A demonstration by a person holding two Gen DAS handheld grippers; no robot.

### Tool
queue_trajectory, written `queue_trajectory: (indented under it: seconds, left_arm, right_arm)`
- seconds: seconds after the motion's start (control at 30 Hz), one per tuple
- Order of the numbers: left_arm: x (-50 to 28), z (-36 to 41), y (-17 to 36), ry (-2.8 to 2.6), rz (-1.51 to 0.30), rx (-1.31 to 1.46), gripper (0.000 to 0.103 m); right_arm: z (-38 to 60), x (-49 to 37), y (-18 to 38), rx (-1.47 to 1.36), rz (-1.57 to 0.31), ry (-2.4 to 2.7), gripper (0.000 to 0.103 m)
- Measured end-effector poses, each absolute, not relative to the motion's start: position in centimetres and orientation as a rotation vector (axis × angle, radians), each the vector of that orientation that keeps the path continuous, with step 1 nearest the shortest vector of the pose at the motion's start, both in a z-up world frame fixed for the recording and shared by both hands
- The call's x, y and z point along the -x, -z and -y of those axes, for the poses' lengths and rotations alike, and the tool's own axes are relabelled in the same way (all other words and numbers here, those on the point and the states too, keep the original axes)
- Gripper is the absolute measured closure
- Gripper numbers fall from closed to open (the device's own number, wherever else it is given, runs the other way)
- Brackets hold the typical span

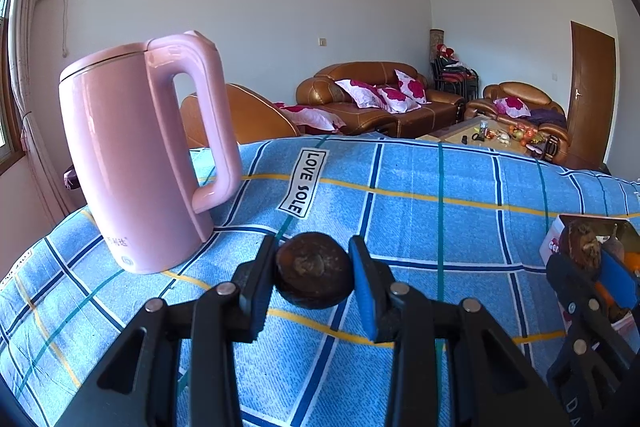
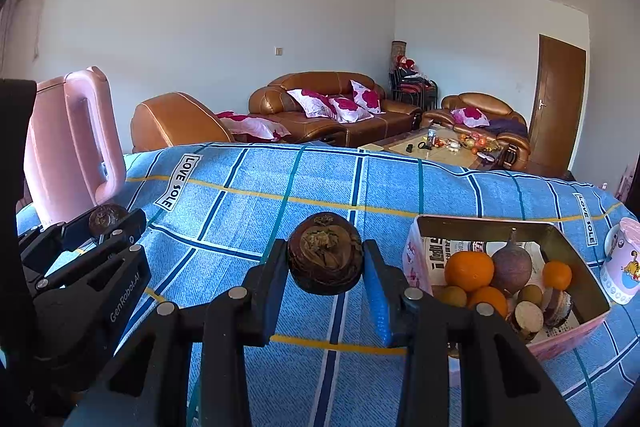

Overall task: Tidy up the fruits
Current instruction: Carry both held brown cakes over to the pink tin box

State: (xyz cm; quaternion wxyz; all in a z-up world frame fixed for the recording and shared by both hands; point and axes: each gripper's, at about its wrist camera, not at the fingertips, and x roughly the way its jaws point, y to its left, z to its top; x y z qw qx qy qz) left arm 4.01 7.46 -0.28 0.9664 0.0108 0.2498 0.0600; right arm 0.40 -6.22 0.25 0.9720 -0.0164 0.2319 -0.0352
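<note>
A: Left gripper point(image 1: 314, 273): clamped on a dark, wrinkled round fruit point(image 1: 314, 269), carried clear above the blue checked cloth point(image 1: 420, 227), just right of the pink kettle point(image 1: 136, 155).

B: Right gripper point(image 2: 325, 259): likewise clamped, on a second dark fruit point(image 2: 325, 253), pads pressing both flanks. Held raised, presumably for carrying rather than rolling across the cloth.

A: Destination, by judgement: the open carton point(image 2: 480, 225) at right, already holding oranges point(image 2: 469, 269), a purple bulb-shaped fruit point(image 2: 512, 267) and small brown ones.

B: Both loads outside the carton; placing not yet done. White cup point(image 2: 622, 267) beside carton; risk of a knock.
</note>
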Motion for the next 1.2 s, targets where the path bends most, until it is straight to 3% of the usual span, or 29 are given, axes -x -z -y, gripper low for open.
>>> queue_trajectory:
  seconds: [1.2]
  left_arm:
    - [-0.8, -0.3, 0.1, -0.032, -0.506, -0.059, 0.065]
  right_arm:
    - [13.4, 3.6, -0.8, 0.054, -0.45, 0.169, 0.064]
